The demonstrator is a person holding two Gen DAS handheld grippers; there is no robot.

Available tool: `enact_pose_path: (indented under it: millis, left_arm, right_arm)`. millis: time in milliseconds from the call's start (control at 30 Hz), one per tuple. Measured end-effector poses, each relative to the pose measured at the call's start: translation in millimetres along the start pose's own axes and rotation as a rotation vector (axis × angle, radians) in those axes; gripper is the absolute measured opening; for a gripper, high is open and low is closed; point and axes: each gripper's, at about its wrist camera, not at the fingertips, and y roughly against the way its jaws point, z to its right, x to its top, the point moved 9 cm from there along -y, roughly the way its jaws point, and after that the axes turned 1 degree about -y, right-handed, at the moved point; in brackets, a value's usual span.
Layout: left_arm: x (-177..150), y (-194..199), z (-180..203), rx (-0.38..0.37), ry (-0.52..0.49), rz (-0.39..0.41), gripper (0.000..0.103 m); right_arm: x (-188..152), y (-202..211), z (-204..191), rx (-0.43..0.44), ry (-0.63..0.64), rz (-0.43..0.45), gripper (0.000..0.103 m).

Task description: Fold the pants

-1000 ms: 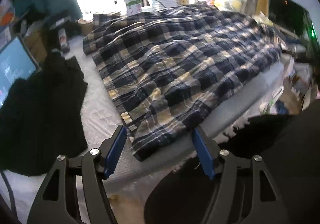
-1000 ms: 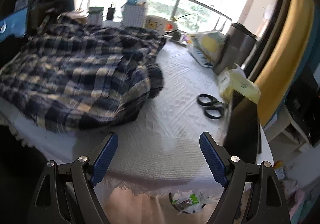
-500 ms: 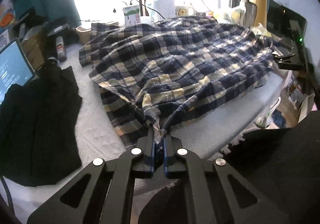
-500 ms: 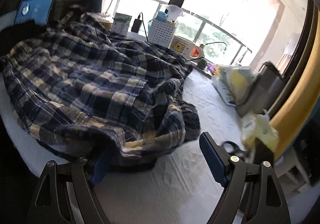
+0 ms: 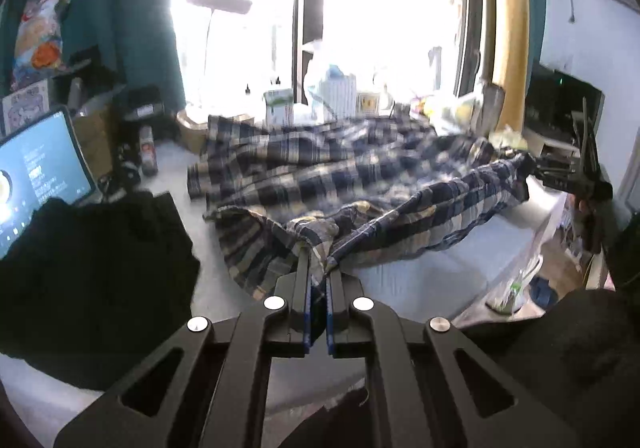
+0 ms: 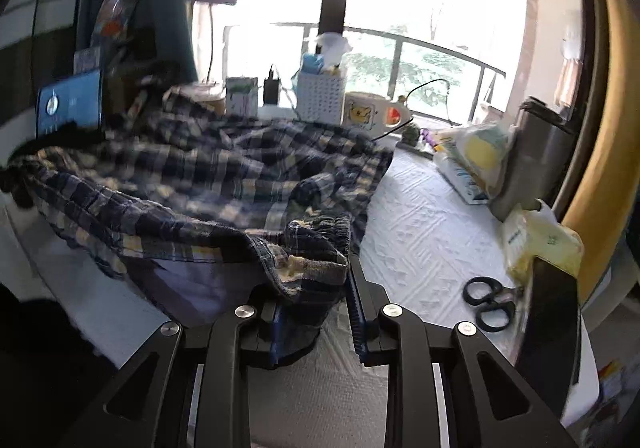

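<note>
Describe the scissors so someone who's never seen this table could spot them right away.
Start at the white textured tablecloth, on the side to the right of the plaid pants. Near that right edge, below the yellow packet, lie the scissors. Their two black loop handles make them the only small black tool on the bare cloth.

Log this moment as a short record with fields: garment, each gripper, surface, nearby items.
garment: plaid pants, partly lifted off the table along the near edge
left gripper: shut on a bunched hem
right gripper: jaws closed on the elastic waistband
surface: white textured table cover
nearby: black scissors to the right of the pants; black cloth to their left; lit tablet behind that cloth
</note>
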Motion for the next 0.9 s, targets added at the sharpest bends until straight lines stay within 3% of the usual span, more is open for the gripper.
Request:
enact_pose_path:
  millis: [400,700,900]
  left_arm:
    - [68.2,-16.5,-33.5,0.046,0.01,0.099,0.004]
    - [132.3,-55.6,-66.4,0.085,-0.001,0.113,0.004]
    - [165.0,-91.7,-84.5,0.067,0.0,0.082,0.004]
  right_arm:
    - [70.4,-7.3,14.7,0.013,-0.106,0.064,0.027]
    - [117.3,-30.7,29.1,0.0,-0.189,0.111,0.027]
    - [136.6,-53.0,44.0,-0.011,-0.225,0.111,0.027]
